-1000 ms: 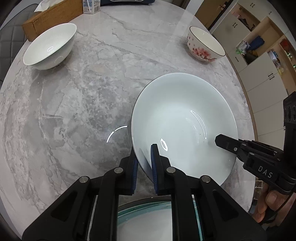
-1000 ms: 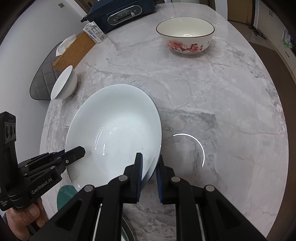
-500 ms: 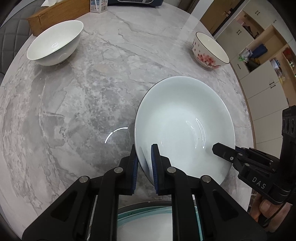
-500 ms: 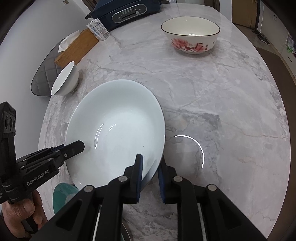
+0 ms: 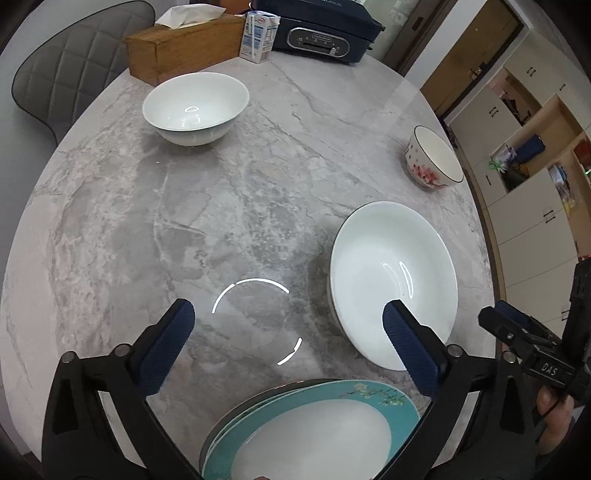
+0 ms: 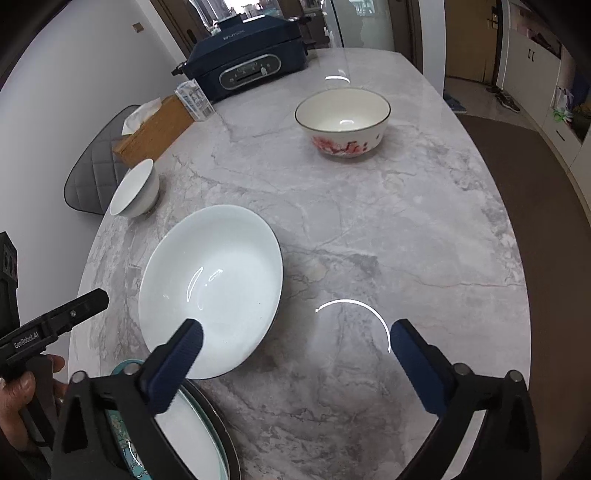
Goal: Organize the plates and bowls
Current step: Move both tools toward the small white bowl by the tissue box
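Observation:
A wide, shallow white bowl lies free on the marble table, just beyond a stack of teal-rimmed plates at the near edge. My left gripper hovers over the table with its jaws opening wide; its right finger passes over the shallow bowl's near rim, and no pad presses on it. My right gripper is likewise opening and holds nothing, its left finger over the same bowl's rim. A plain white bowl and a flowered bowl stand farther off.
At the table's far end are a wooden tissue box, a small milk carton and a dark blue cooking appliance. A grey padded chair stands at the far left. Cabinets line the right side.
Both grippers were shut on the shallow white bowl's near rim. Both have let go, opened wide and risen, and the bowl now rests on the table.

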Demonstrator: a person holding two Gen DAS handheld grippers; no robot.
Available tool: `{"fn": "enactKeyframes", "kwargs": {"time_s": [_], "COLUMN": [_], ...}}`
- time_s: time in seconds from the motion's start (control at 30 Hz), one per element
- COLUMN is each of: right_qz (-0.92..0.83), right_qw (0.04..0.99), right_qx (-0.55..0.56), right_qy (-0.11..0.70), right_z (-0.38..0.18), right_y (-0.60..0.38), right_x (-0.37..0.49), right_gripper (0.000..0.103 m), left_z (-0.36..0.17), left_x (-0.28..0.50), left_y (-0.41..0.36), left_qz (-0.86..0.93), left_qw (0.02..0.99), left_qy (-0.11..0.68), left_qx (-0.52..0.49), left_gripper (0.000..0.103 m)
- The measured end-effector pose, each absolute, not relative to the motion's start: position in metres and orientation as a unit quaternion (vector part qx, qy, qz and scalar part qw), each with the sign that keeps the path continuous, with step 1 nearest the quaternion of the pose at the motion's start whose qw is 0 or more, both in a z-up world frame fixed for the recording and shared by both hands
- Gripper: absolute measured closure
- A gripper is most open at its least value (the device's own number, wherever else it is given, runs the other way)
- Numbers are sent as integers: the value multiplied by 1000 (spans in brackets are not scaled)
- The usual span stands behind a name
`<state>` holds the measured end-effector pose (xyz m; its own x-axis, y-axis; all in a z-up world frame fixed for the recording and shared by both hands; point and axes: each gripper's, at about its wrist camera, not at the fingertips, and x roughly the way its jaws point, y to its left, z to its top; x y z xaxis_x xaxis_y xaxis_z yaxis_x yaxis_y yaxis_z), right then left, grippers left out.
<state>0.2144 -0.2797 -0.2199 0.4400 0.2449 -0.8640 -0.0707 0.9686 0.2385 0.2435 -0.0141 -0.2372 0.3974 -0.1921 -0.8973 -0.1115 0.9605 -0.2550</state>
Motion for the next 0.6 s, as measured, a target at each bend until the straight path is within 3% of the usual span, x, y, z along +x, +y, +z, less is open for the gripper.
{"fn": "enactKeyframes", "kwargs": {"time_s": [0.33,0.6], "right_qz": [138,185], "right_qw": [854,867], "right_qx": [76,63], "right_qy": [496,459], "right_z": [-193,-167], "right_y": [-269,-225], "right_x": [224,247], "right_gripper": [0,0], "left_z": [-207,-198], "left_x": [214,245], "left_y": [19,64], "left_qz": [37,39], "left_qw": [860,857], "left_qy": [498,496], "left_qx": [-108,-137], "left_gripper": [0,0]}}
